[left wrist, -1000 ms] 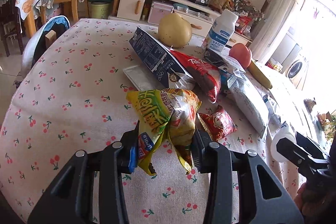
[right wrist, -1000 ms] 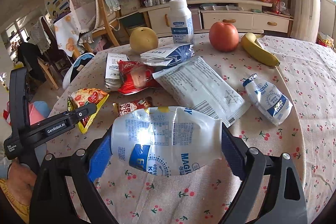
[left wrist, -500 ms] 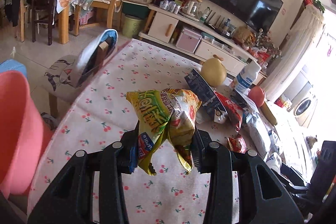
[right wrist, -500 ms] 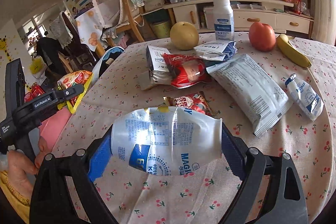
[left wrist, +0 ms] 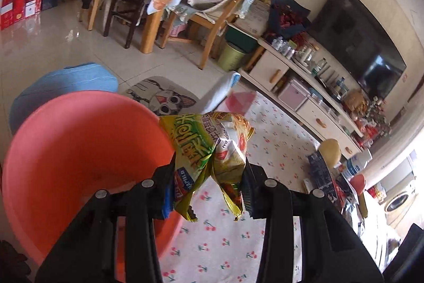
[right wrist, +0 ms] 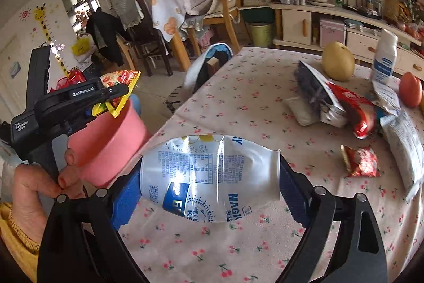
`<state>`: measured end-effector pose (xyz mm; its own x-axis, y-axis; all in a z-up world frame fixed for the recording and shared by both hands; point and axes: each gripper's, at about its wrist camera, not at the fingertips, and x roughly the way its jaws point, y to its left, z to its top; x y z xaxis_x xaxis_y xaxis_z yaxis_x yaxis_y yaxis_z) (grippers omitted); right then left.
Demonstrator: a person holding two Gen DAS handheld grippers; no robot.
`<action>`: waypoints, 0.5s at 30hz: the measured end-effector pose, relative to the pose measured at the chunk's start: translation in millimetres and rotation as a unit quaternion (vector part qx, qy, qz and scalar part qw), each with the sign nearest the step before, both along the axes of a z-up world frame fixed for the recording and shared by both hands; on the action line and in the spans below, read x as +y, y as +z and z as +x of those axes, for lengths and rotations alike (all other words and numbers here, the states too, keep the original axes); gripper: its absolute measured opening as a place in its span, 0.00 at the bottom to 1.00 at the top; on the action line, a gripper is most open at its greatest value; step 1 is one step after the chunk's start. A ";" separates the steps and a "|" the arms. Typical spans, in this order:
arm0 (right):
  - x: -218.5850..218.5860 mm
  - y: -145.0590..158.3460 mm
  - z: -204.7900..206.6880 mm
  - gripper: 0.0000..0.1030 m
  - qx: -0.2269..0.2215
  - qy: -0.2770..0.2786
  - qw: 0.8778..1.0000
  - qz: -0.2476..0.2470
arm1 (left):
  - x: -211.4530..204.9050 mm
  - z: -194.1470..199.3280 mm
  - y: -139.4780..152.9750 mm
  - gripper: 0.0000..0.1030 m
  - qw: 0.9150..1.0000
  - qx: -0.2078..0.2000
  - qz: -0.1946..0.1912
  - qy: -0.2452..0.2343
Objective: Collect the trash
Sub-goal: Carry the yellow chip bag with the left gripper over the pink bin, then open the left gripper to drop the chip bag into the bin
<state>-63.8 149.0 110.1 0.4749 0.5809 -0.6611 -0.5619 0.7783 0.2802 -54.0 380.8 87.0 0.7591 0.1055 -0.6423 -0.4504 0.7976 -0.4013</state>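
Trash sat in both grippers: the left gripper (left wrist: 208, 187) pinched a crumpled wrapper (left wrist: 209, 150) — light, slippery foil — above the bin (left wrist: 66, 150) off the table's (right wrist: 265, 102) edge; the right gripper (right wrist: 209, 190) clamped a dented bottle (right wrist: 209, 177) over the table's near edge.

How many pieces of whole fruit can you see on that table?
2 for certain: a round yellow pear at the table's far side, and a red apple to its right. More may be hidden beyond the picture's edge.
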 end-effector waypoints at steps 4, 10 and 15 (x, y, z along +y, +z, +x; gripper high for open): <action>61.9 14.1 0.8 0.88 -0.006 0.043 0.999 0.014 | 41.1 -10.9 -3.3 0.40 0.998 0.018 -0.009 0.056; 147.3 25.0 2.7 0.88 0.005 0.104 0.994 0.037 | 97.9 -22.9 -15.4 0.41 0.989 0.056 -0.030 0.131; 192.6 15.2 4.6 0.89 0.021 0.125 0.992 0.020 | 134.6 -32.2 -35.8 0.42 0.981 0.076 -0.085 0.158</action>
<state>-59.2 341.6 125.3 0.2852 0.7034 -0.6511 -0.7228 0.6040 0.3358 -86.2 515.4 51.2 0.5990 0.2022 -0.7748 -0.7297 0.5363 -0.4242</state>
